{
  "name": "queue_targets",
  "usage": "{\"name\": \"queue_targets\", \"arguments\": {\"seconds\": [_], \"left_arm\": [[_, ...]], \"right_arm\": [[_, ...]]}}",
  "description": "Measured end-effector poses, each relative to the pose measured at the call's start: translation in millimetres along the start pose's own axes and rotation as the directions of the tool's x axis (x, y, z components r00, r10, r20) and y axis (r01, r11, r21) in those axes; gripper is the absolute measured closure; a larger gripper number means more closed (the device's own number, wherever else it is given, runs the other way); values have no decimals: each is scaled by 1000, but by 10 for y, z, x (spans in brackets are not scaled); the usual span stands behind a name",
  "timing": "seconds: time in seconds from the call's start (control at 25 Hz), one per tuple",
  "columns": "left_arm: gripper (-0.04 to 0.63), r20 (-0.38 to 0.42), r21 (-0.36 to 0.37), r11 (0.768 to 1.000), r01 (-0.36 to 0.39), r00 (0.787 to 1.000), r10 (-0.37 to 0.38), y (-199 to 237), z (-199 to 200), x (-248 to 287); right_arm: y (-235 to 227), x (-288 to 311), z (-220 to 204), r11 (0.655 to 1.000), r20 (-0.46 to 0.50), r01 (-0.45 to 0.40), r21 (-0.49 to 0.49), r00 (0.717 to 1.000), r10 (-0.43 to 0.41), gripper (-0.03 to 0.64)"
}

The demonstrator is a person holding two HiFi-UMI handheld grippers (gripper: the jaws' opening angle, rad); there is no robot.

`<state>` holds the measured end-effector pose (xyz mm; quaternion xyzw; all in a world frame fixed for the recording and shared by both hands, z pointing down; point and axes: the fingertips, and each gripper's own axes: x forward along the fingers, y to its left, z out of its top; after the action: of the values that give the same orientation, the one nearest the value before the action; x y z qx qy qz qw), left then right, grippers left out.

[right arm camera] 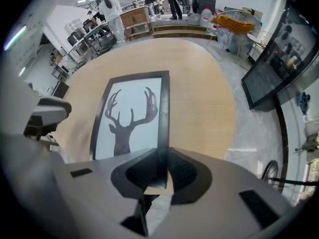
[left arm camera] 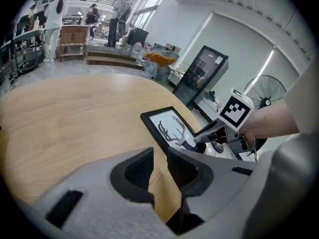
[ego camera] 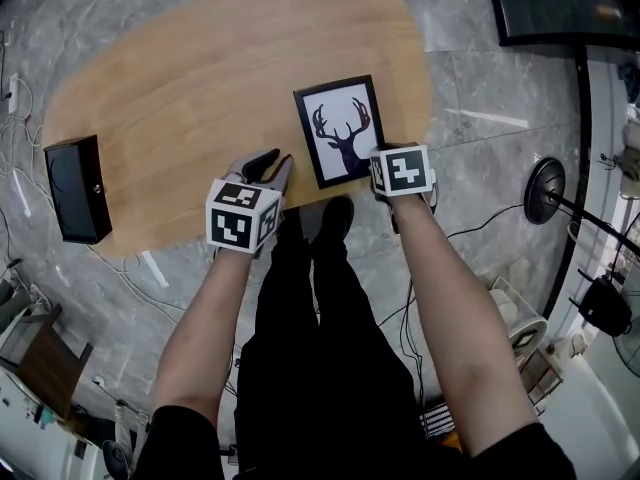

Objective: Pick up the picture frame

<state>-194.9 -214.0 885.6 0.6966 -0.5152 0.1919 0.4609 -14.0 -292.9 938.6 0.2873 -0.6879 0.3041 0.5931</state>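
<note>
A picture frame [ego camera: 340, 131] lies on a wooden table [ego camera: 200, 78], close to the near edge. It has a black rim. Inside is a picture of a deer's head with big antlers.

The right gripper [right arm camera: 160, 171] points down at the frame's near right corner. Its two jaws pinch the black rim there, one jaw on each side of it.

The left gripper [left arm camera: 158, 168] is just to the left of the frame, over the edge of the table. It does not touch the frame. Its jaws are a little bit apart and nothing is in between them. Only the wood shows in the gap.

A black box [ego camera: 77, 188] sits far off at the left end of the table. The floor [ego camera: 480, 118] is grey stone. The person's legs [ego camera: 320, 298], in black trousers, are right by the table.
</note>
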Motion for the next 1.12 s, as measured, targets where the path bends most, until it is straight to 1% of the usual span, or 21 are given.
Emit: {"name": "queue_targets", "arguments": {"seconds": [0.08,0.24,0.36,0.56,0.76,0.92,1.04,1.12], "left_arm": [[500,4,-4,1000,2,1000,-2,-33,15,-18],[500,13,-2,1000,16,1000,-16,-108,54,-65],[497,10,0,1000,24,1000,-24,-128,76,-87],[462,17,-11,998,66,998,-66,-281,151,-253],[432,60,-13,995,97,994,-96,-298,440,-552],[422,123,10,993,119,985,-119,-376,820,-782],[414,172,6,989,148,974,-147,-517,1083,-931],[399,199,18,985,172,965,-172,-639,1244,-1032]], "right_arm": [[-4,1,-3,1000,7,-18,-5,1000,18,548],[-8,-42,-25,999,43,-41,31,998,40,551],[26,-130,15,997,77,-63,39,995,60,549],[134,-420,133,990,148,-129,55,982,120,551],[363,-892,469,978,248,-207,25,949,195,549],[421,-1298,759,975,312,-222,8,927,209,551],[430,-1613,938,973,363,-232,-6,906,218,549],[448,-1841,1036,970,397,-242,-21,888,230,551]]}}
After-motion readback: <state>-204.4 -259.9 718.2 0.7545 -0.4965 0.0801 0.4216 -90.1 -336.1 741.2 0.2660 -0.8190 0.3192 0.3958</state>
